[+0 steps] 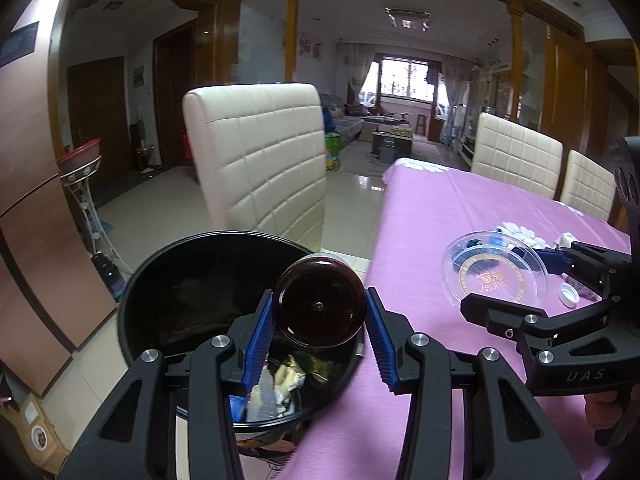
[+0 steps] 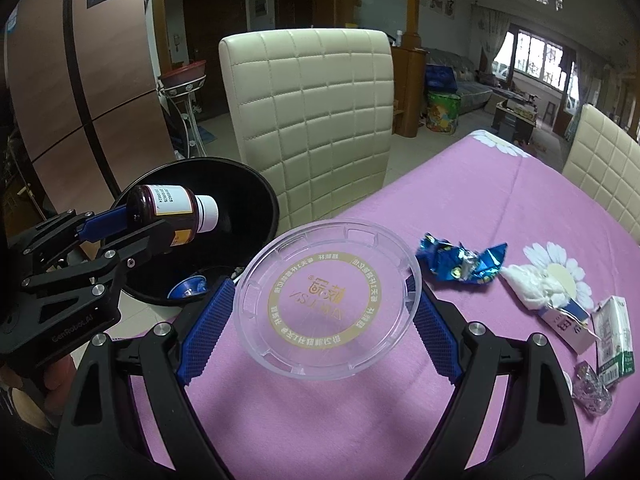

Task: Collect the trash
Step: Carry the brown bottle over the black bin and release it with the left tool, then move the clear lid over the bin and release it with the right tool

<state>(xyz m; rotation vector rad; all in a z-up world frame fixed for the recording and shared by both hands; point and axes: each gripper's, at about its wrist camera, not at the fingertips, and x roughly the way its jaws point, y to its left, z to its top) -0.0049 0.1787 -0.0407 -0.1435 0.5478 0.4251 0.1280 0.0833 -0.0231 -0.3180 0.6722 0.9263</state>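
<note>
Left wrist view first: your left gripper (image 1: 320,326) has its 2 blue ribbed pads (image 1: 259,342) pressed on either side of a dark brown round medicine bottle (image 1: 320,304), base toward the camera. Just beyond and below the fingertips sits the black round plastic trash bin (image 1: 168,280), so the bottle hangs over its open mouth. Under the fingers, at the bottom of the bin, you can see crumpled silver-and-gold foil wrappers (image 1: 286,376) already in, so part of the job is done.

In the right wrist view, your right gripper (image 2: 320,300) stands wide with a clear round plastic lid printed with a gold ring (image 2: 328,304) spanning the gap between the pads; both rims meet the blue pads, so I judge it gripped and lifted above the purple tablecloth (image 2: 460,208).

To the right of those fingers and a little past them, the cloth holds what is left: a crumpled blue foil wrapper (image 2: 460,258), a wad of white tissue (image 2: 532,286), a small white-and-blue carton (image 2: 568,326), a white-and-green box (image 2: 614,340) and a scrap of clear crinkled plastic (image 2: 592,390) nearest the right finger.

So I make it 2 items in hand, some in the bin, and at least 5 pieces to fetch.
</note>
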